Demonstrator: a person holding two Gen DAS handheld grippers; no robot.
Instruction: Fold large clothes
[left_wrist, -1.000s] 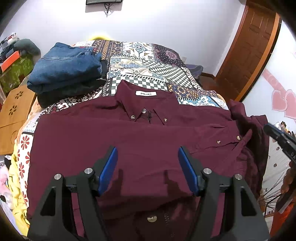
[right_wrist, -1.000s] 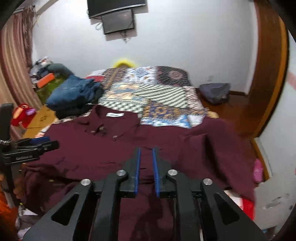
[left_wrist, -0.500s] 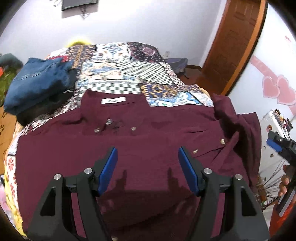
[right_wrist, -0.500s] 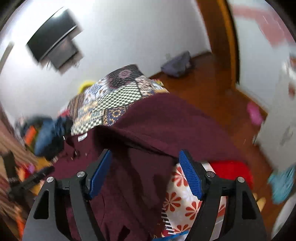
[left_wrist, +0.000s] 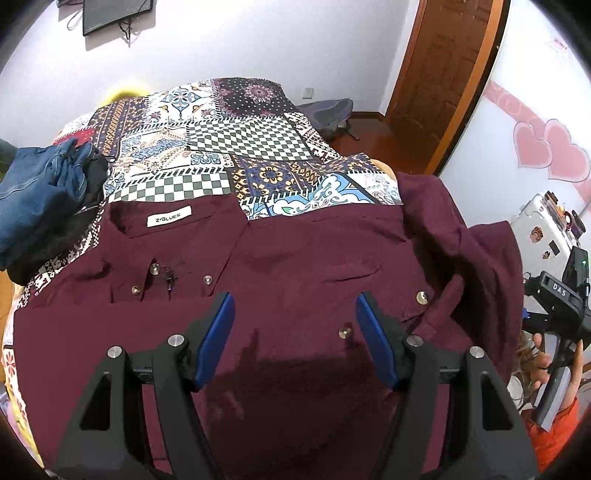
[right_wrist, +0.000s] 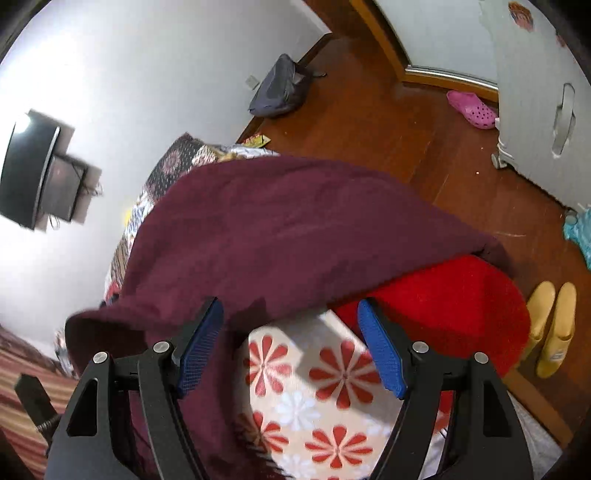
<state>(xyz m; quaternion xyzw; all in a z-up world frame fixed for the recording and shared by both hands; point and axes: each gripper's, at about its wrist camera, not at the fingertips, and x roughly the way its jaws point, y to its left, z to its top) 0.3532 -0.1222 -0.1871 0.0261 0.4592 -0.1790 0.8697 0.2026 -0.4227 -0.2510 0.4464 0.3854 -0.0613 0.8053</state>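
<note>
A maroon button-up shirt (left_wrist: 295, 258) lies front-up across the bed, its collar with a white label (left_wrist: 169, 218) at the far left. My left gripper (left_wrist: 295, 332) hovers open over the shirt's chest with nothing between its blue pads. At the right edge of the left wrist view a hand holds my right gripper (left_wrist: 557, 306) beside the shirt's rumpled right sleeve. In the right wrist view, the shirt's side (right_wrist: 295, 236) drapes over the bed's edge. My right gripper (right_wrist: 291, 339) stands open just above the cloth's hem, its left pad (right_wrist: 199, 343) over the fabric, not pinching it.
Folded jeans (left_wrist: 44, 192) sit at the far left on the patchwork quilt (left_wrist: 243, 147). A flowered sheet (right_wrist: 332, 387) and red blanket (right_wrist: 461, 295) lie under the shirt's edge. On the wood floor are a backpack (right_wrist: 280, 88), a pink clog (right_wrist: 472, 110) and yellow shoes (right_wrist: 550, 328).
My right gripper has gone from shut to open, rolled over and sunk to the bed's right edge by the shirt's side. My left gripper slid right across the shirt, still open.
</note>
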